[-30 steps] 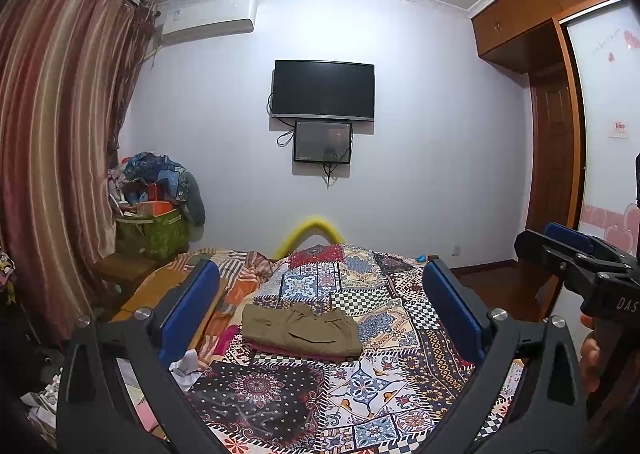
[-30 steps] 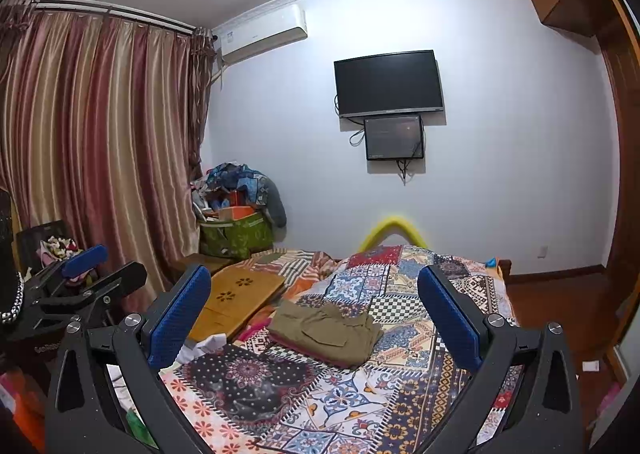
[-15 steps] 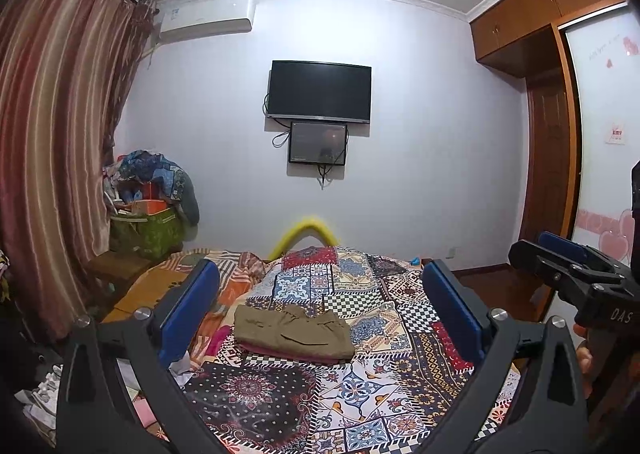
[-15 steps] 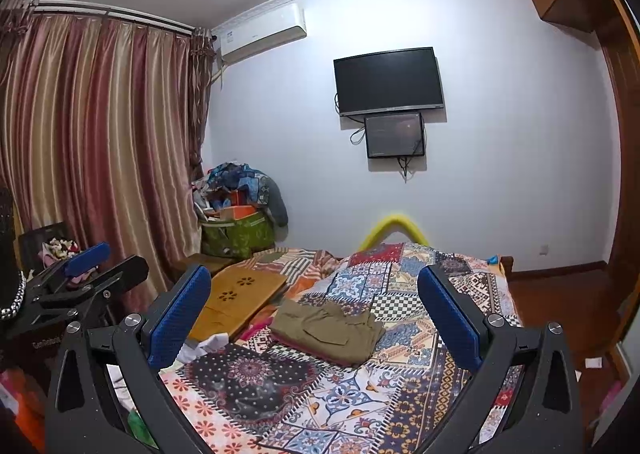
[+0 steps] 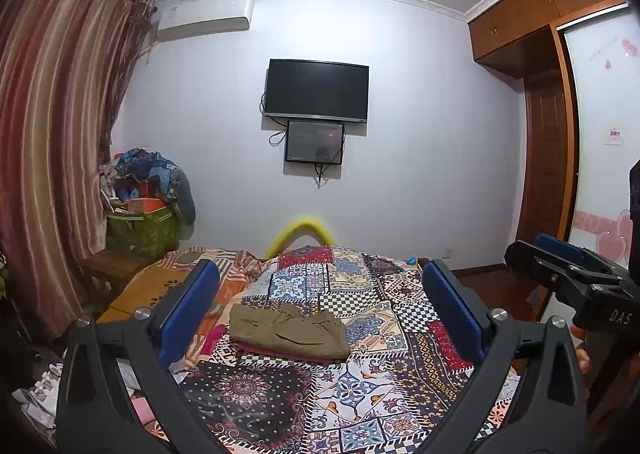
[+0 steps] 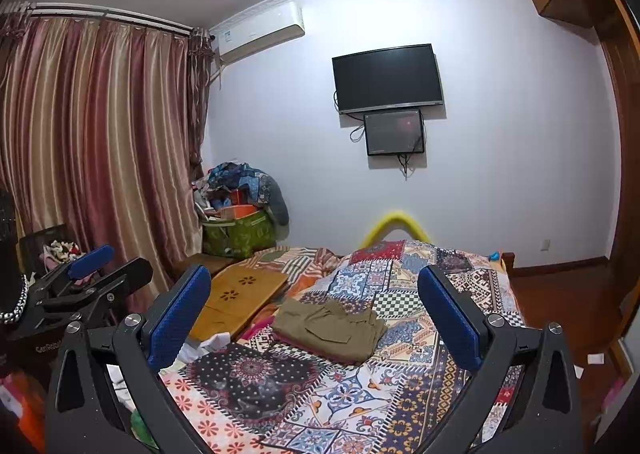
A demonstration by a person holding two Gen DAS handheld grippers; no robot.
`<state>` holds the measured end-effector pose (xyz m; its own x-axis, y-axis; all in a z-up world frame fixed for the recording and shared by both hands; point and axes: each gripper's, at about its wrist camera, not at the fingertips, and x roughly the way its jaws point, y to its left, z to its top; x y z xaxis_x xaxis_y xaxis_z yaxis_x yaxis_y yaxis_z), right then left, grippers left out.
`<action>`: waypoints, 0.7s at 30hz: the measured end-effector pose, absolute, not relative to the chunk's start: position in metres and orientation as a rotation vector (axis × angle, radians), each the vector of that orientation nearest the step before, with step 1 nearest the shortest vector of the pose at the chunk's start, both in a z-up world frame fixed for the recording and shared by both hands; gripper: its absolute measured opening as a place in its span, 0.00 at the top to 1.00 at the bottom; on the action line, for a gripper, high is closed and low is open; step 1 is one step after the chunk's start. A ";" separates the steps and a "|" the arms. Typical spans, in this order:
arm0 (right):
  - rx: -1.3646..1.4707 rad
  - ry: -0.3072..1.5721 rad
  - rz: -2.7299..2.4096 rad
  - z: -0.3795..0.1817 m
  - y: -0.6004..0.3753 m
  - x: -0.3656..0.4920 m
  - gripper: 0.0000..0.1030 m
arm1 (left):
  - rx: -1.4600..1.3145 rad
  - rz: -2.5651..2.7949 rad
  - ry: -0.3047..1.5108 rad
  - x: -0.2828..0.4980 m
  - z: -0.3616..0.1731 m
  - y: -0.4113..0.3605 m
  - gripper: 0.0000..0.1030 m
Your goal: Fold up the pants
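Olive-brown pants (image 5: 286, 329) (image 6: 330, 328) lie folded into a compact rectangle in the middle of the patchwork bed cover (image 5: 360, 382) (image 6: 304, 406), on top of a reddish folded item. My left gripper (image 5: 320, 310) is open, held back from the bed and well short of the pants, with nothing between its blue pads. My right gripper (image 6: 314, 312) is open too, equally far back and empty. The right gripper (image 5: 560, 266) shows at the right edge of the left wrist view. The left gripper (image 6: 100, 270) shows at the left edge of the right wrist view.
A low wooden board (image 6: 236, 298) lies on the bed's left side. A green bag heaped with clothes (image 5: 140, 226) stands in the far left corner by striped curtains (image 6: 100, 142). A TV (image 5: 318, 90) hangs on the far wall. A wardrobe and door (image 5: 548, 182) are right.
Both grippers have drawn back and tilted slightly up from the bed, so the pants look a little smaller. The pants have not moved. Both grippers stay open.
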<state>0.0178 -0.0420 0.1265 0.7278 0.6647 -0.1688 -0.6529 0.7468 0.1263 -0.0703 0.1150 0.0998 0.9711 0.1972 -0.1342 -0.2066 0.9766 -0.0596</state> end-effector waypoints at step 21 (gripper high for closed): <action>0.041 0.208 0.709 0.125 -0.041 0.018 0.00 | -0.067 0.186 0.146 -0.060 0.098 0.111 0.00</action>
<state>0.0181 -0.0413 0.1246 0.7396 0.6498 -0.1753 -0.6417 0.7594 0.1075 -0.0603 0.1111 0.0981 0.9722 0.1790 -0.1508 -0.1887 0.9806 -0.0526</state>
